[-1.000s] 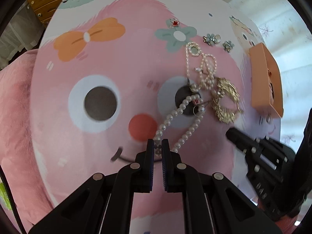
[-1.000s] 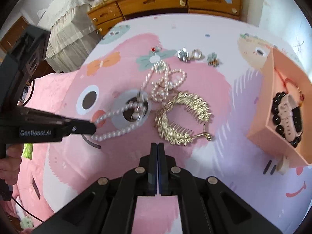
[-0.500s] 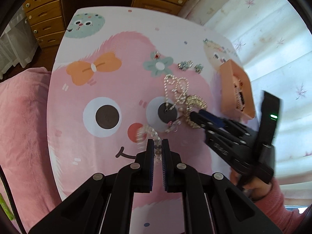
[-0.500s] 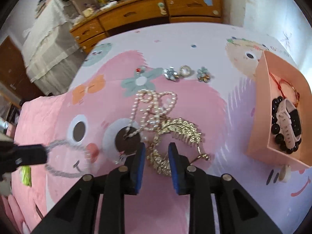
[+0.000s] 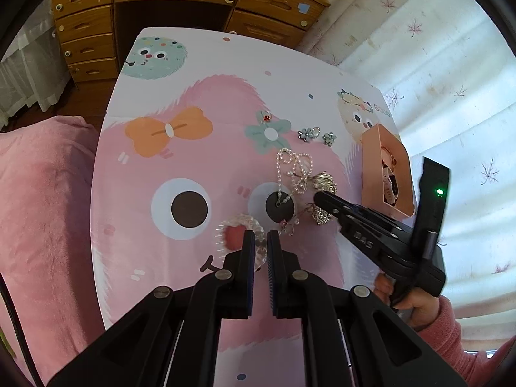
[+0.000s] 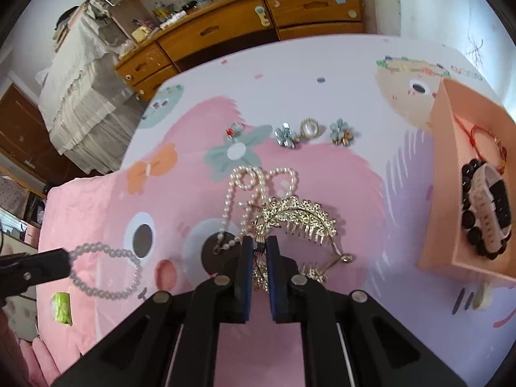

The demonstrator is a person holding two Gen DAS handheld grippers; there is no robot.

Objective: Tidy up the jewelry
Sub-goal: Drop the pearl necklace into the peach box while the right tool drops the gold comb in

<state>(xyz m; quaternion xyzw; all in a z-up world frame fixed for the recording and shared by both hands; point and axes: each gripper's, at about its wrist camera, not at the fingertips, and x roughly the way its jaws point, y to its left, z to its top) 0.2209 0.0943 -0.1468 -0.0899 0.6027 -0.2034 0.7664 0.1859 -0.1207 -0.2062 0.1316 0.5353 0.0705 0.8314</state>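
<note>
The left gripper (image 5: 260,240) now holds the pearl bracelet (image 6: 106,271) clear of the table: a second ago that loop lay on the cartoon-printed tabletop (image 5: 200,74) beside the rest of the tangle, and now it hangs free from the pinching jaws, blurred in the left wrist view and plainly lifted off to the left in the right wrist view. Its jaws are pressed onto the beads. The right gripper (image 6: 259,248) has meanwhile come in over the pile; its jaws have just been closing, and they now pinch the near end of the gold leaf-shaped hair comb (image 6: 300,222), which was untouched a second ago. The comb still lies on the table, touching the long pearl necklace (image 6: 248,190) coiled just behind it. So the bracelet is separated from the heap, which is the hard part with strands that can snag one another, and the comb looks to be the next piece taken. The pink box (image 6: 448,174) at the right edge already holds a black bead bracelet and a watch, so it is probably where both pieces belong. The flower earrings (image 6: 285,135) and the small red-stoned ring (image 6: 233,129) sit untouched further back.
</note>
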